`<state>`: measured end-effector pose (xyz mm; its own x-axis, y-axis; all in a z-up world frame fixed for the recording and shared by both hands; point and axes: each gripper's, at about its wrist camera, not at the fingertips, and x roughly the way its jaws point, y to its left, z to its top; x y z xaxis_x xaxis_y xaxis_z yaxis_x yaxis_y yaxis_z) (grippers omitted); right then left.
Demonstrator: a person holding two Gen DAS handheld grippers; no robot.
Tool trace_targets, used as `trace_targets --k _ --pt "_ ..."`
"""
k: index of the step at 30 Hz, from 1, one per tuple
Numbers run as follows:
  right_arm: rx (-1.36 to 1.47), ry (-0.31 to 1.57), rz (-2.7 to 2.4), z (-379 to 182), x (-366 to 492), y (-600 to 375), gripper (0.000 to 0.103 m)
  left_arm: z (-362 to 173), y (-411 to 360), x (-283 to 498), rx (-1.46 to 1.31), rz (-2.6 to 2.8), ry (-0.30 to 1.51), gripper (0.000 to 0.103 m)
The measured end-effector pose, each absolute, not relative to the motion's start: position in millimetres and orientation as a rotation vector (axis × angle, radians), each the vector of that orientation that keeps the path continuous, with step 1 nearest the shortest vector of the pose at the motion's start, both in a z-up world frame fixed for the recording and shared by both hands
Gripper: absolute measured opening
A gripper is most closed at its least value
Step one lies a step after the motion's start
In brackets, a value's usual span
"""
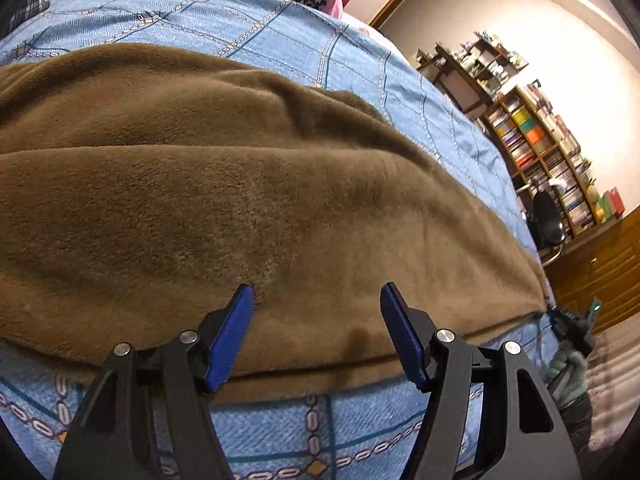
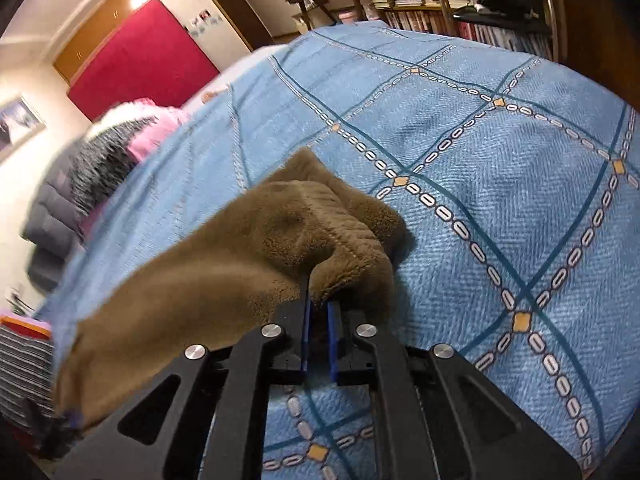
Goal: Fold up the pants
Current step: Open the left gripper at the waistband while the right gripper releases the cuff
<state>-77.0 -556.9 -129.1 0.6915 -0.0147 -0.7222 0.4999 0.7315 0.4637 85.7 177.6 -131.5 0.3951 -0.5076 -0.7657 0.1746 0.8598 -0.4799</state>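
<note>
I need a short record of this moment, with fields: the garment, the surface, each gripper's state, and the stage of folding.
garment: brown fleece pants, spread wide
surface: blue patterned bedspread
left gripper: open, over the near edge of the pants, holding nothing
right gripper: shut on a bunched end of the pants, lifted off the bedspread
stage: fold in progress, not yet laid flat
background: bookshelf

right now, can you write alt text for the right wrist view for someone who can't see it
The right gripper is shut on a bunched end of the brown fleece pants, which trail off to the lower left over a blue patterned bedspread. A bookshelf and a red wall panel show behind the bed.
</note>
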Motion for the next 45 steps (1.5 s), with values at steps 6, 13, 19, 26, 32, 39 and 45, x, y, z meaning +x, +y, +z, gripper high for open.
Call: trace_targets --k 6,13,19,26,32,39,45 --pt "0.707 0.739 -0.312 -105.3 -79.1 -560.7 0.020 -131.8 172.6 79.7 -0.261 -0.447 1.101 0.066" --pt "0.650 0.792 -0.317 -88.7 -89.1 -552.7 0.045 -121.3 164.9 85.8 -0.264 -0.432 1.107 0.066" --pt "0.679 0.770 -0.368 -84.3 -112.6 -567.3 0.050 -102.1 130.1 99.9 -0.282 -0.509 1.048 0.066" --pt "0.738 0.715 -0.309 -77.8 -58.9 -597.8 0.050 -100.0 67.1 115.0 -0.244 -0.601 1.045 0.066" --pt "0.881 0.832 -0.239 -123.9 -5.8 -614.0 0.050 -109.2 41.5 118.9 -0.248 -0.623 1.078 0.066" --pt "0.758 0.916 -0.187 -129.6 5.3 -583.9 0.020 -130.9 26.8 119.9 -0.221 -0.626 1.133 0.067" --pt "0.237 0.739 -0.390 -70.5 -2.1 -527.9 0.011 -140.1 23.9 103.7 -0.170 -0.655 1.156 0.067"
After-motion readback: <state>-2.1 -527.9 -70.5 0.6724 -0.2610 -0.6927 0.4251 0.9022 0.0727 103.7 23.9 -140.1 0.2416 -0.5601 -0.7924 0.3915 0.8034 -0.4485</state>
